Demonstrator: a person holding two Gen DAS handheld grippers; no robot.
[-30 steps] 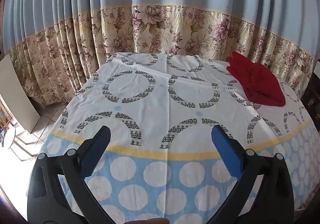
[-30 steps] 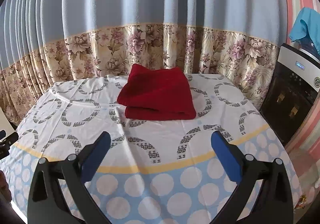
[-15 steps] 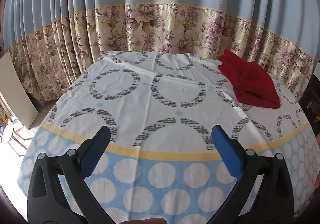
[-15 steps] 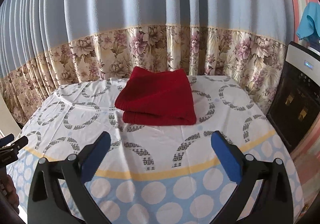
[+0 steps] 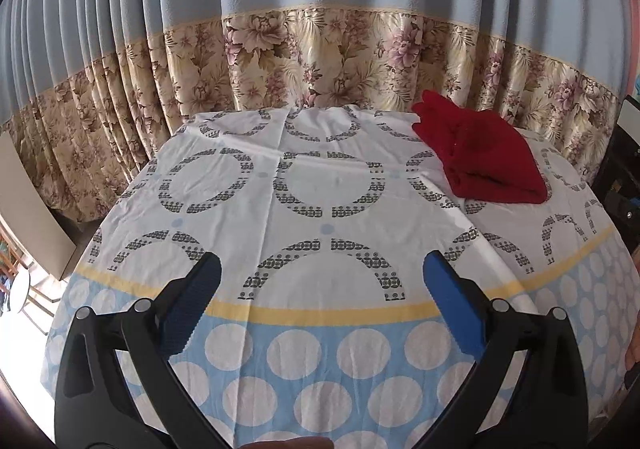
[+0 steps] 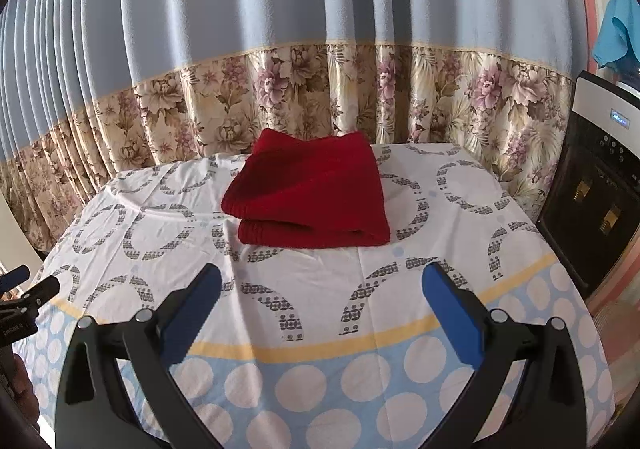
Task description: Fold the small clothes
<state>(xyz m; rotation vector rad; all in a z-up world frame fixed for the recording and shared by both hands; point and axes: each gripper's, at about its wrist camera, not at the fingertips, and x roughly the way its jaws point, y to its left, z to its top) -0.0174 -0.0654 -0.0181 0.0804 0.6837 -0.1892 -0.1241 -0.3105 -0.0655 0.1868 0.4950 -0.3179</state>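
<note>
While both the left hand-held gripper and right hand-held gripper hover spread and empty, snagging the tablecloth risks dragging the folded red garment apart.

Table under patterned tablecloth; folded red garment, probably knit, on it.

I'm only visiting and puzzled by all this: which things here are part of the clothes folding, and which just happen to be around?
Part of the job:
- red garment, lying folded on the table
- left tongs, open and empty
- right tongs, open and empty

Just around:
- patterned tablecloth
- floral curtain
- water dispenser
- blue cloth above it
</note>
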